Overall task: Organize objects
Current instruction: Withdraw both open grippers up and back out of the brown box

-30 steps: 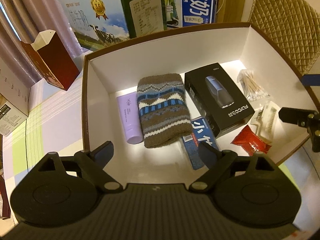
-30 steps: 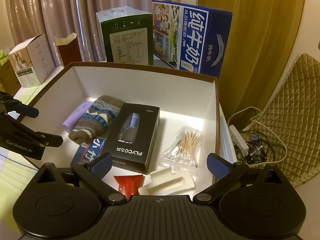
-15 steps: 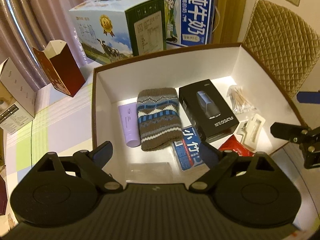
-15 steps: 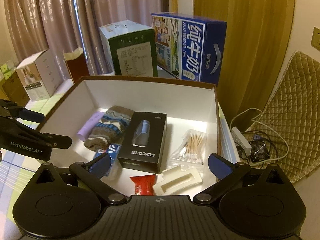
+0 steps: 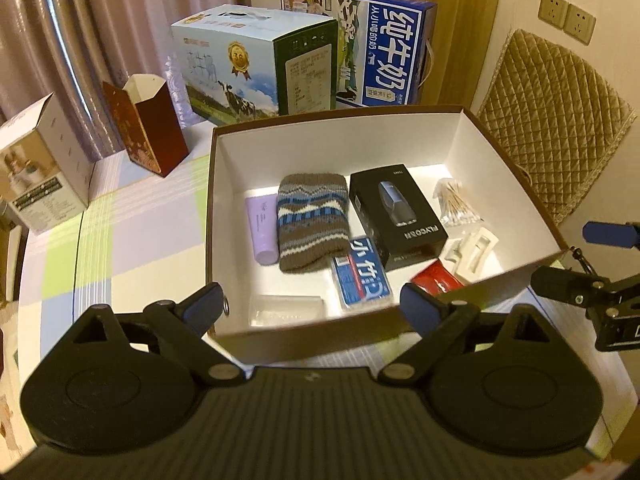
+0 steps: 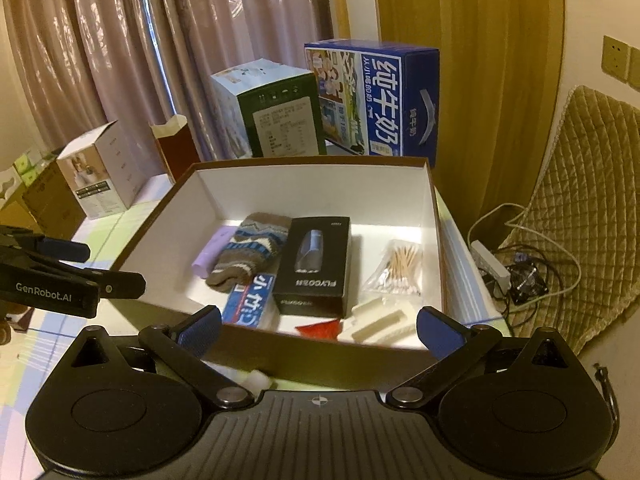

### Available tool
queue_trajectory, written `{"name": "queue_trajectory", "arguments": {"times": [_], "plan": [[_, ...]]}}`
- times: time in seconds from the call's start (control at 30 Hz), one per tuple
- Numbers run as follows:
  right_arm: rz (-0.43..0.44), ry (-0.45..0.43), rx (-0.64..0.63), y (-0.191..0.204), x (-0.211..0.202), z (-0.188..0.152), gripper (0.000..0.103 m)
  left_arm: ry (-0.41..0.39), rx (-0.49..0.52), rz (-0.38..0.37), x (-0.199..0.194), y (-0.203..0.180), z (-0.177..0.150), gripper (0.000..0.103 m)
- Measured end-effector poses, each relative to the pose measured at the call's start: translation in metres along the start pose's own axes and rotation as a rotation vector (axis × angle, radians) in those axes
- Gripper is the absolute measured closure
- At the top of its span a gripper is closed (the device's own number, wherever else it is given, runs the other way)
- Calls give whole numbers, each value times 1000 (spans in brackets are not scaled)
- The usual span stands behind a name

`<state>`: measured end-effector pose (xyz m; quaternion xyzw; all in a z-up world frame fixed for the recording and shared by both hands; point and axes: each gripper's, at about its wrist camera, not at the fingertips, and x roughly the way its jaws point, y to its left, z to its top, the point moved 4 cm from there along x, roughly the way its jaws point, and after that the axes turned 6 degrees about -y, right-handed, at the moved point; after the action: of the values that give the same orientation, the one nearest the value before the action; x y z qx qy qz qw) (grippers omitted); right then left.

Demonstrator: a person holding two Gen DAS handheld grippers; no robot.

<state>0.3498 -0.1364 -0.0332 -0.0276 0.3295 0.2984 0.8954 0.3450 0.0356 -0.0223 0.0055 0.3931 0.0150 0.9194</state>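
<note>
We hold both grippers over the near edge of the open box (image 5: pixel 400 128) on the table (image 5: pixel 132 240) — the left gripper (image 5: pixel 312 306) and the right gripper (image 6: pixel 320 328) each have jaws spread wide, nothing between them. Inside lie a knitted pouch (image 5: pixel 312 220), a black carton (image 5: pixel 396 216), a lilac tube (image 5: pixel 262 224) and cotton swabs (image 5: pixel 456 208).

We see a brown-rimmed white cardboard box (image 5: pixel 460 136) holding a brown, blue and white zigzag-striped knitted sleeve (image 5: pixel 312 220), a lilac plastic tube (image 5: pixel 262 220) and a black rectangular carton (image 5: pixel 396 216).
</note>
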Motion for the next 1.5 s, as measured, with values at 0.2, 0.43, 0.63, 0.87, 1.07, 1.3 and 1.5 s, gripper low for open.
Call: {"name": "queue_trajectory", "arguments": {"times": [0.2, 0.43, 0.63, 0.87, 1.07, 1.3, 1.5], "plan": [[15, 1, 19, 7, -17, -12, 2, -1, -18, 2, -21, -3, -15, 10], [32, 21, 38, 16, -31, -32, 2, 22, -35, -9, -34, -8, -38, 10], [44, 48, 66, 18, -40, -50, 2, 48, -45, -11, -41, -11, -58, 10], [53, 73, 80, 19, -48, -66, 2, 88, -52, -6, -45, -15, -81, 10], [57, 95, 88, 22, -51, -79, 2, 113, -58, -5, -49, -17, -97, 10], [70, 125, 85, 28, -51, -92, 2, 136, -63, 4, -50, -18, -111, 10], [76, 149, 88, 32, -48, -105, 2, 147, -59, 15, -50, -19, -120, 10]]}}
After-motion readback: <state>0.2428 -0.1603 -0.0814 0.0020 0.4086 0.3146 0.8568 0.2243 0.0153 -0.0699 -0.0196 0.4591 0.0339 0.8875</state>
